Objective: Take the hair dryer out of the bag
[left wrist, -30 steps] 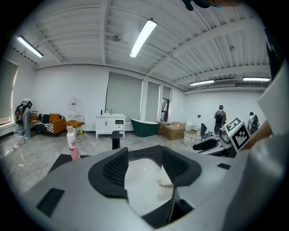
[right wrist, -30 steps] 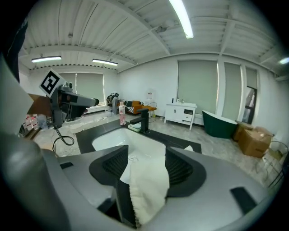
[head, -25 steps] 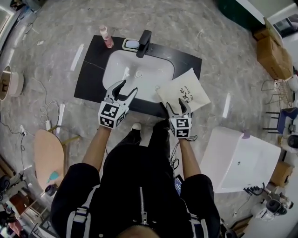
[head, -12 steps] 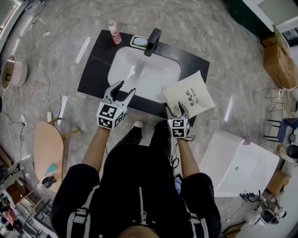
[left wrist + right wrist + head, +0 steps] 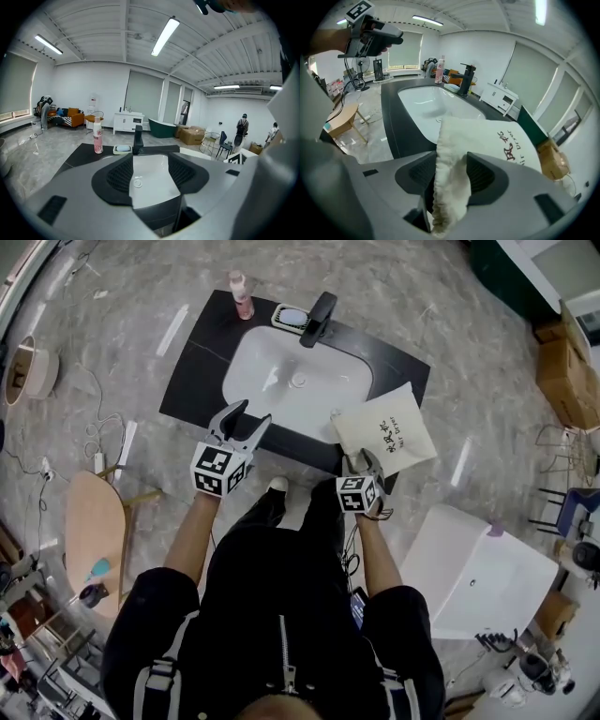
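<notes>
dark counter (image 5: pixel 192 371): bag (image 5: pixel 384 432) overhangs its right edge, beside the sink (image 5: pixel 281 390).

Open hall with sink (image 5: pixel 319 395), bathtub (image 5: pixel 162 129), cartons (image 5: pixel 191 136)

bag (image 5: pixel 487 136): woven cloth, matt, rough, frayed hem
basin (image 5: pixel 281 381): glossy, smooth, ceramic-looking
counter (image 5: pixel 192 371): smooth, dull sheen, stone-like
tap (image 5: pixel 319 317): matt finish
floor (image 5: pixel 122 296): polished, marbled

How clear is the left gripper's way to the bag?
Probably yes: the left gripper, open and empty, hangs at the sink's front edge, nothing standing between it and the bag. The right gripper's jaws, just closing on its near edge, occupy that spot.
</notes>
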Action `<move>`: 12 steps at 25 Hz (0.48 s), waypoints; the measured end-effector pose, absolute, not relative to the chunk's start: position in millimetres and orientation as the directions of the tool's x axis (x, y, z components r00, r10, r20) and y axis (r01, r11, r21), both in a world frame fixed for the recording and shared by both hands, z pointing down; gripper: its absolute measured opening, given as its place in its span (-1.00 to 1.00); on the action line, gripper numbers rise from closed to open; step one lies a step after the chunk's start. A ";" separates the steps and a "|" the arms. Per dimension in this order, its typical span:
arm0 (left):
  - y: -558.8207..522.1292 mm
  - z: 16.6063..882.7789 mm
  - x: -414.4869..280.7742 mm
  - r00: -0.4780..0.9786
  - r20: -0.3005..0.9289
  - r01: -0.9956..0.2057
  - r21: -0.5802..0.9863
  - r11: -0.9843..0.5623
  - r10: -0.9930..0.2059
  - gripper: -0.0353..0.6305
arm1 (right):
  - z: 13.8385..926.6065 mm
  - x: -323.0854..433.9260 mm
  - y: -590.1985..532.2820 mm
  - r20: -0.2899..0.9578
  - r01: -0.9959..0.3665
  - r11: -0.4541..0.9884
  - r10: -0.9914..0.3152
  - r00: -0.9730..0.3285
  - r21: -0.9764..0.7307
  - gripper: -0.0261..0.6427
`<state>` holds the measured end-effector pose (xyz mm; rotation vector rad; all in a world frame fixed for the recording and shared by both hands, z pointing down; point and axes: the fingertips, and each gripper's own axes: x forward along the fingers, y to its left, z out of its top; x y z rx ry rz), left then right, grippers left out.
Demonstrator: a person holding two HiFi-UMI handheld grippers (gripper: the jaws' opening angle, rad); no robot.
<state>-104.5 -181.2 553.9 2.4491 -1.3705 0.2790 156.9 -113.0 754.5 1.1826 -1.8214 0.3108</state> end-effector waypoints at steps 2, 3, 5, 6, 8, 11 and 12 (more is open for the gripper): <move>-180.6 555.5 -104.4 0.522 0.320 -0.853 0.191 -0.485 -0.791 -0.18 | 753.3 158.4 -114.1 0.799 -0.829 0.506 -0.588 -0.128 0.239 -0.30; -180.1 556.1 -103.2 0.524 0.321 -0.852 0.194 -0.487 -0.789 -0.18 | 752.7 159.0 -114.0 0.801 -0.832 0.505 -0.584 -0.133 0.230 -0.32; -179.5 556.4 -99.7 0.531 0.321 -0.848 0.195 -0.493 -0.784 -0.18 | 751.4 159.8 -113.6 0.805 -0.837 0.504 -0.577 -0.143 0.213 -0.35; -179.2 556.5 -97.8 0.534 0.321 -0.845 0.195 -0.498 -0.782 -0.18 | 750.8 160.2 -113.2 0.807 -0.839 0.504 -0.572 -0.148 0.203 -0.38; -178.3 557.2 -94.8 0.541 0.323 -0.841 0.197 -0.504 -0.777 -0.18 | 749.8 160.6 -112.2 0.813 -0.842 0.506 -0.560 -0.159 0.185 -0.47; -177.0 558.9 -92.0 0.548 0.325 -0.836 0.199 -0.511 -0.771 -0.18 | 749.8 160.5 -111.1 0.822 -0.835 0.523 -0.543 -0.175 0.168 -0.58; -176.8 559.3 -91.0 0.550 0.326 -0.835 0.200 -0.513 -0.769 -0.18 | 750.5 160.2 -110.7 0.826 -0.832 0.531 -0.534 -0.181 0.162 -0.70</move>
